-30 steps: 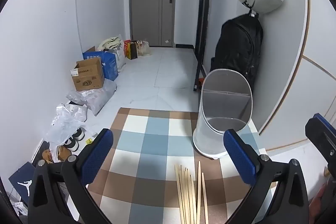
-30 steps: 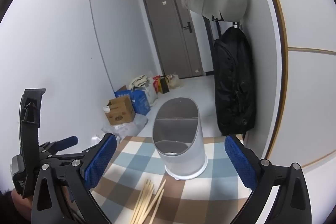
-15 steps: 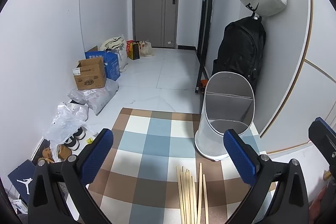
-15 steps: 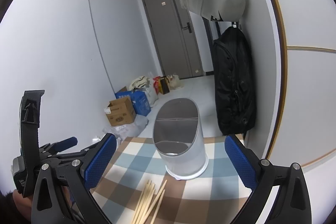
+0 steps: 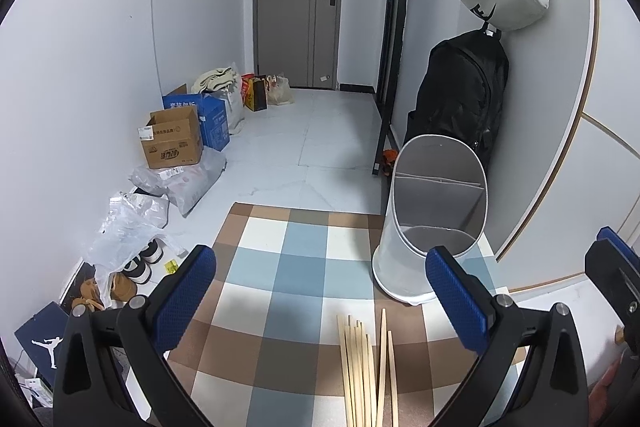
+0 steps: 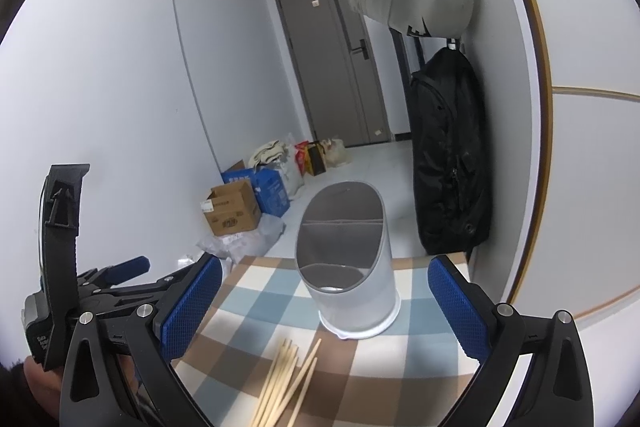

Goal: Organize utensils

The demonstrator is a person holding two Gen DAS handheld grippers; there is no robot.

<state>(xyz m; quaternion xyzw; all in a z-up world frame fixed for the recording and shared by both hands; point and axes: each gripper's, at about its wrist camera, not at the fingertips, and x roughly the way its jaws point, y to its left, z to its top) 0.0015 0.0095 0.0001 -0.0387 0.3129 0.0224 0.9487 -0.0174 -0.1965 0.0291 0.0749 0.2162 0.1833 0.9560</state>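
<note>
Presently both tools are idle above the work surface, neither in contact with any item. The left hand-held gripper [image 5: 320,299] has its blue-padded fingers spread wide with nothing between them, and the right hand-held gripper [image 6: 324,303] is spread likewise and equally empty. Taking the utensil holder [image 5: 430,227] as the reference, this white cylindrical container with a slanted oval mouth and an inner divider stands upright on the chequered cloth [image 5: 280,267] covering the tabletop, at the far right of that cloth; its mouth tilts toward the cameras, a placement that in my judgement suits loading from the near side. The chopsticks [image 5: 366,367], a loose bundle of pale wooden sticks, lie flat on the cloth just in front of the holder, apart from its base, tips pointing roughly toward it; in the right wrist view the same chopsticks [image 6: 286,379] fan out slightly, so they would likely need gathering before a clean pinch. No stick is seen in the holder, so the task appears not yet begun. Behind the holder a black backpack [image 5: 460,99] hangs against the wall, and well beyond and left of it a cardboard box [image 5: 172,143] sits on the floor; neither bears on the work
</note>
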